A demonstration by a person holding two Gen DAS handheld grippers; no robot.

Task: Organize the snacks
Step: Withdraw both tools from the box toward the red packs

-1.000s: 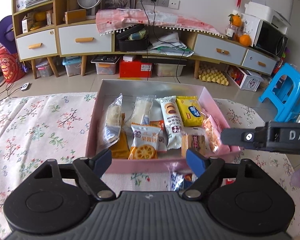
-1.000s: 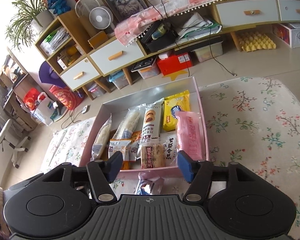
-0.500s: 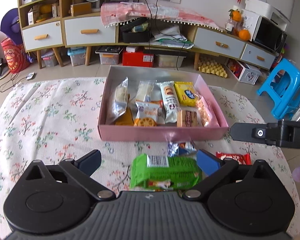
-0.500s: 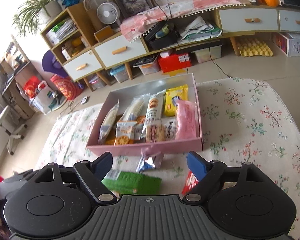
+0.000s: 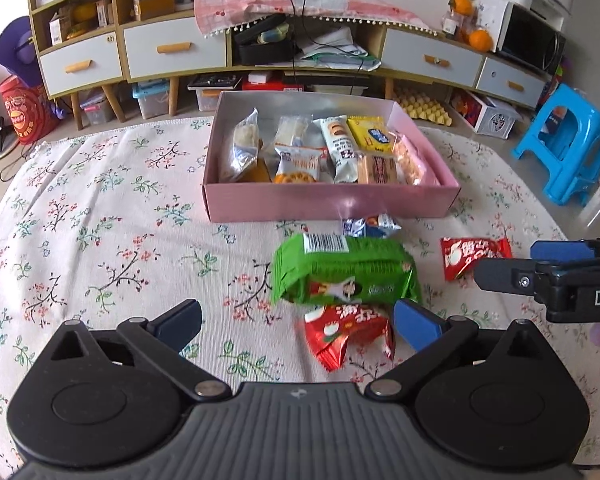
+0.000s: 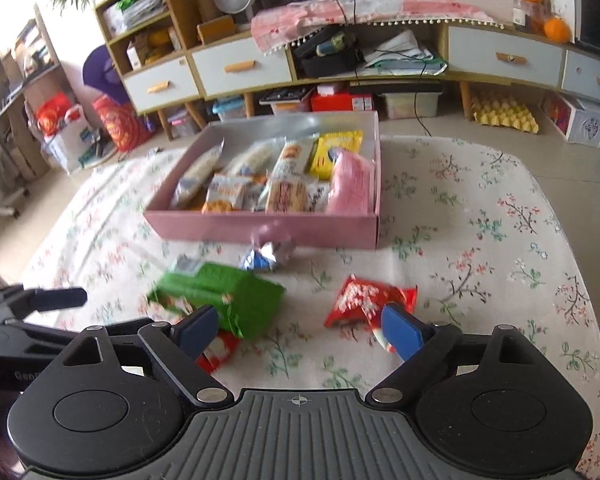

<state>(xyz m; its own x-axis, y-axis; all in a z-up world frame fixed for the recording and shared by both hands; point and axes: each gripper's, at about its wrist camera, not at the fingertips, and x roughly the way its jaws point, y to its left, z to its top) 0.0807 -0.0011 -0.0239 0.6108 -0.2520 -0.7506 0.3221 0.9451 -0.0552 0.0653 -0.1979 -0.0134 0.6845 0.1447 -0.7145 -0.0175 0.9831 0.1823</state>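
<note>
Green packet (image 5: 345, 270) lengthwise parallel to box (image 5: 328, 204) front

Counter cover (image 5: 100, 208): woven cloth, matt, floral print, slightly coarse weave.
Pink box (image 5: 324, 202): card or paperboard, matt outside; inner walls silvery, dull sheen.
Green packet (image 5: 344, 270): glossy plastic film, crinkled, with a white paper-like barcode label.
Red packets (image 5: 348, 332), (image 5: 474, 254): shiny film, creased.
Small blue-white packet (image 5: 370, 226): foil-like, reflective.
Snacks in the box (image 5: 320, 152): mostly clear or printed glossy wrappers.
Left gripper (image 5: 296, 320) body: black matt plastic, ribbed centre, small metal pivot pins; fingers (image 5: 416, 322) faced with smooth blue pads.
Right gripper (image 6: 298, 326): same finish.
Cabinet (image 5: 172, 48): wood frame, white smooth drawer fronts.
Stool (image 5: 568, 148): glossy blue plastic.
</note>
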